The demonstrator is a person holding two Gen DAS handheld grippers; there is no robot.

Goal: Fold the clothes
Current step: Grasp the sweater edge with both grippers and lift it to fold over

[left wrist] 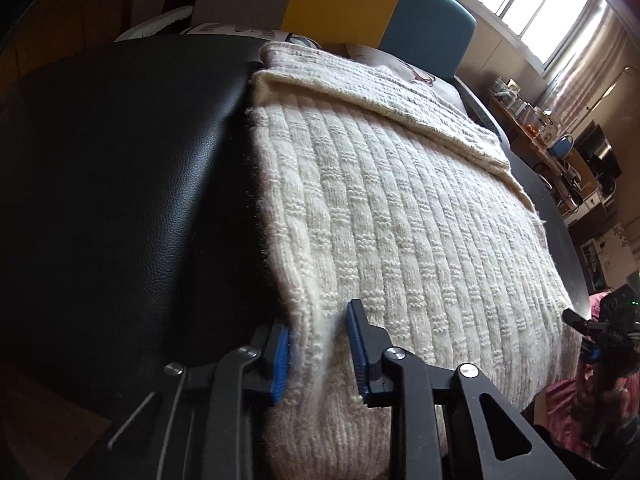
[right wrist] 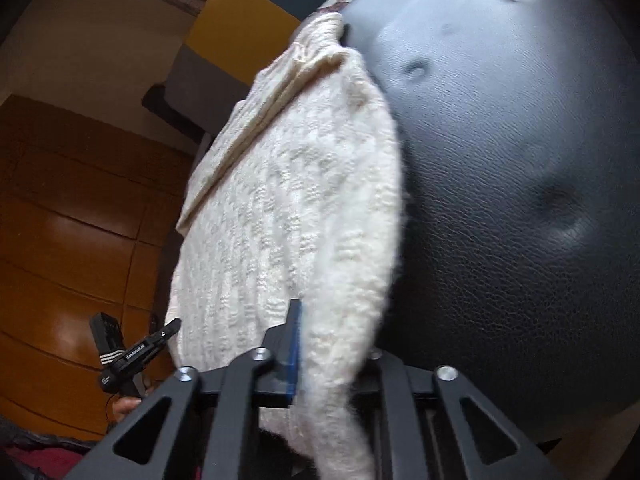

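A cream ribbed knit sweater [left wrist: 400,200] lies flat on a black leather surface [left wrist: 120,160], with a folded layer across its far end. My left gripper [left wrist: 320,354] is shut on the sweater's near left corner; thick knit fills the gap between its blue pads. In the right wrist view the sweater [right wrist: 288,200] hangs over the near edge of the leather surface [right wrist: 520,200]. My right gripper [right wrist: 332,360] is shut on its near right corner. One blue pad [right wrist: 294,352] shows there, and the other finger is hidden behind the knit.
A yellow and teal headboard [left wrist: 348,0] and pillows lie beyond the sweater. A cluttered shelf [left wrist: 532,120] stands under the window at the right. Brown wooden cupboards [right wrist: 60,220] fill the left of the right wrist view. Pink fabric [left wrist: 560,400] lies low on the right.
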